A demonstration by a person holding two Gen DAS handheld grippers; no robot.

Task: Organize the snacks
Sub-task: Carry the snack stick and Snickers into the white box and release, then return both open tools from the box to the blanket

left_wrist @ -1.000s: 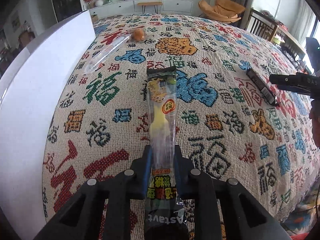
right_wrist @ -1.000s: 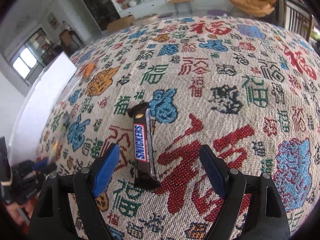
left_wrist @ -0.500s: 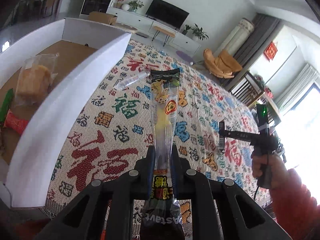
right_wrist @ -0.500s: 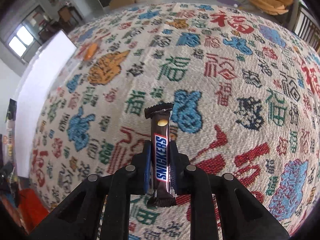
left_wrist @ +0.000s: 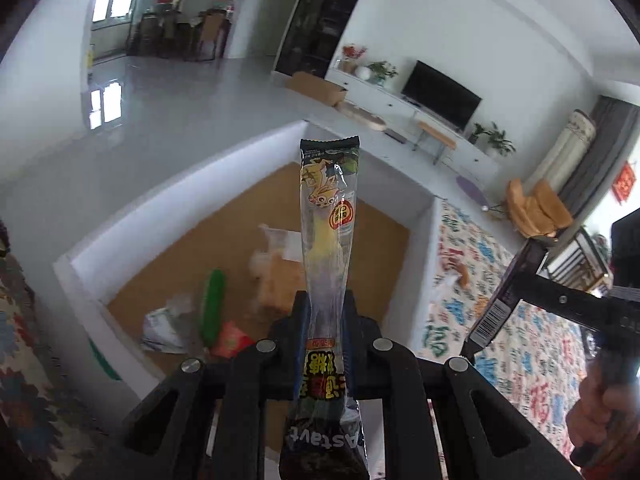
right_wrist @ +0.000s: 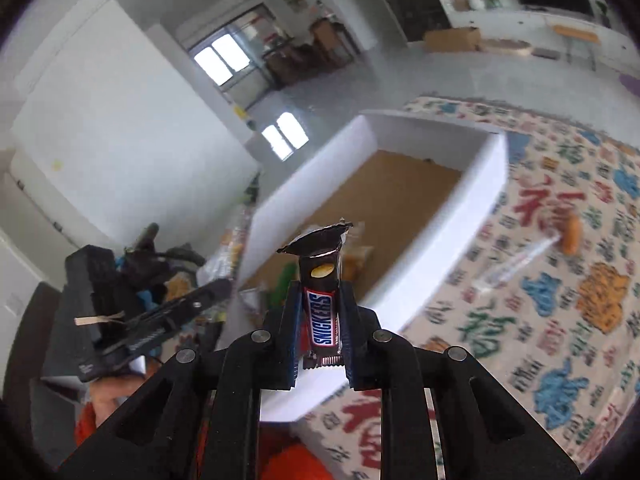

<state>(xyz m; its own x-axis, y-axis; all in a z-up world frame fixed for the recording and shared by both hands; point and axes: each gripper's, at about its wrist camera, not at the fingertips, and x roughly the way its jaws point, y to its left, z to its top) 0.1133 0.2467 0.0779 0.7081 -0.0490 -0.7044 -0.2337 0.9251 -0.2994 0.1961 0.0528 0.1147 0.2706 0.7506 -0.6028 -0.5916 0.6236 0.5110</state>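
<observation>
Snacks fill both grippers. The left gripper (left_wrist: 324, 320) is clenched on a long clear pouch (left_wrist: 326, 240) that stands up between its pads: black top seal, a yellow cartoon animal, a round red-and-gold seal with 1 character on it, a pale yellow stick inside, and a black lower end printed "Astavt" upside down under yellow Chinese characters too blurred to read. The right gripper (right_wrist: 320, 320) is clenched on a brown bar (right_wrist: 322, 304) with "SNICKERS" in white on blue, a peanut picture above the word and a crimped, flared top end.

Both snacks are held in the air over the white box (left_wrist: 168, 208), whose floor is brown cardboard. In the left view the box already holds a green packet (left_wrist: 212, 308), a red packet (left_wrist: 232, 338), a crumpled pale wrapper (left_wrist: 164, 322) and a clear bag of golden pastry (left_wrist: 280, 276), all gathered toward its near wall.

The left view alone shows the bar's back with its barcode, at the right edge, and a hand (left_wrist: 600, 412) on the other tool. The right view alone shows the cloth (right_wrist: 560, 320) beside the box, covered in red, blue, green and orange characters, with a clear tube and an orange snack (right_wrist: 570, 234) lying near the box's right wall.
</observation>
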